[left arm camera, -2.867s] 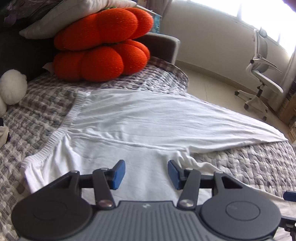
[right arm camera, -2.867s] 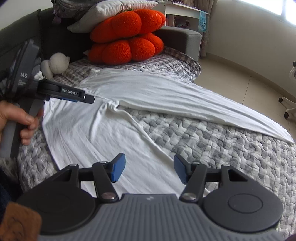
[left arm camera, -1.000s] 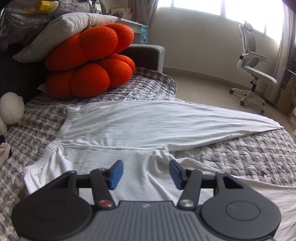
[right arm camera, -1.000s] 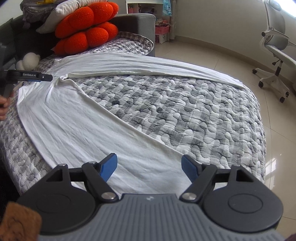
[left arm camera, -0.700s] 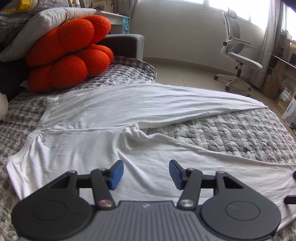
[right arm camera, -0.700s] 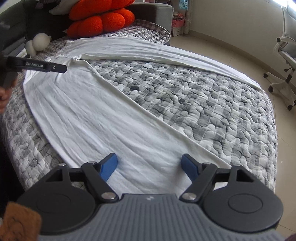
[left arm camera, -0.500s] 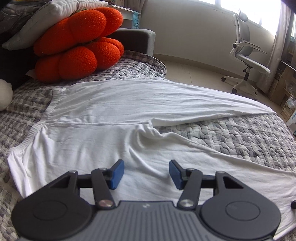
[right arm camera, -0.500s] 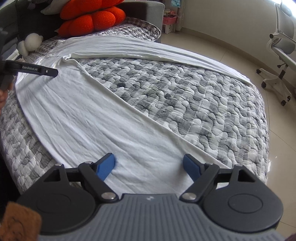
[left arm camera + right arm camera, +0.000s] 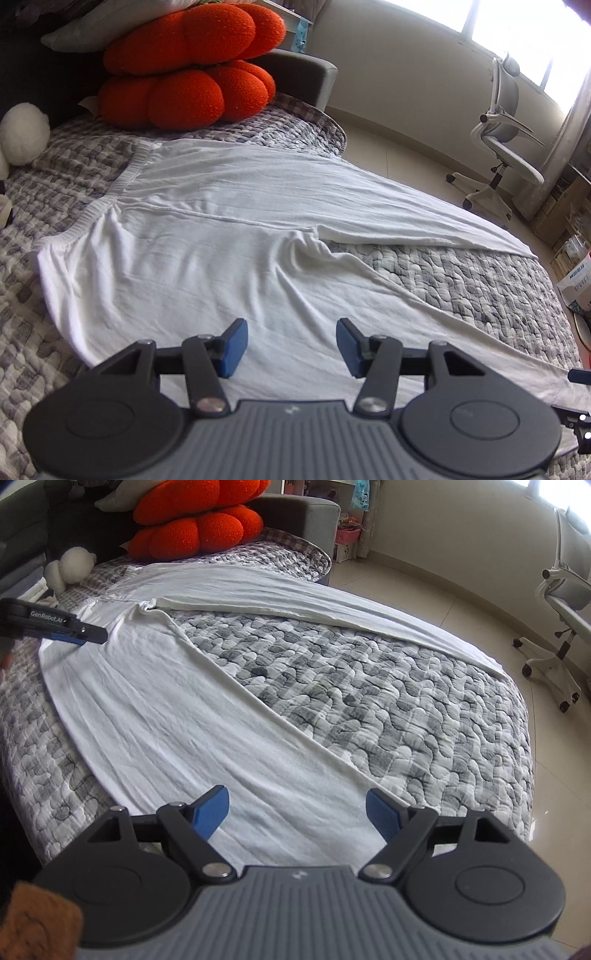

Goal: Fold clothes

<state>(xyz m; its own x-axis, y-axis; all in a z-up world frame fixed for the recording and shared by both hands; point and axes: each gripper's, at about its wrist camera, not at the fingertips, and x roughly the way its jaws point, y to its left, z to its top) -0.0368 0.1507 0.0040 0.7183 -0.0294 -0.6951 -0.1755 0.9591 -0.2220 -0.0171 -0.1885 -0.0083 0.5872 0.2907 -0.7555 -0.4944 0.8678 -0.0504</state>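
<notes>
Left wrist view showed the white trousers [image 9: 207, 236] spread flat on the quilted bed [image 9: 461, 280], waistband toward the orange cushion [image 9: 184, 70] at the head edge. The left gripper [image 9: 288, 347] and right gripper [image 9: 295, 812] both hovered open over the nearer leg, gripping nothing.

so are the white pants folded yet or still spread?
Spread: the white pants lie flat on the quilt, legs splayed in a V.

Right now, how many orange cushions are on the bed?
2, stacked at the head of the bed: the lower orange cushion rests on the quilt, the upper orange cushion sits on it under a grey pillow. Others may be hidden.
</notes>
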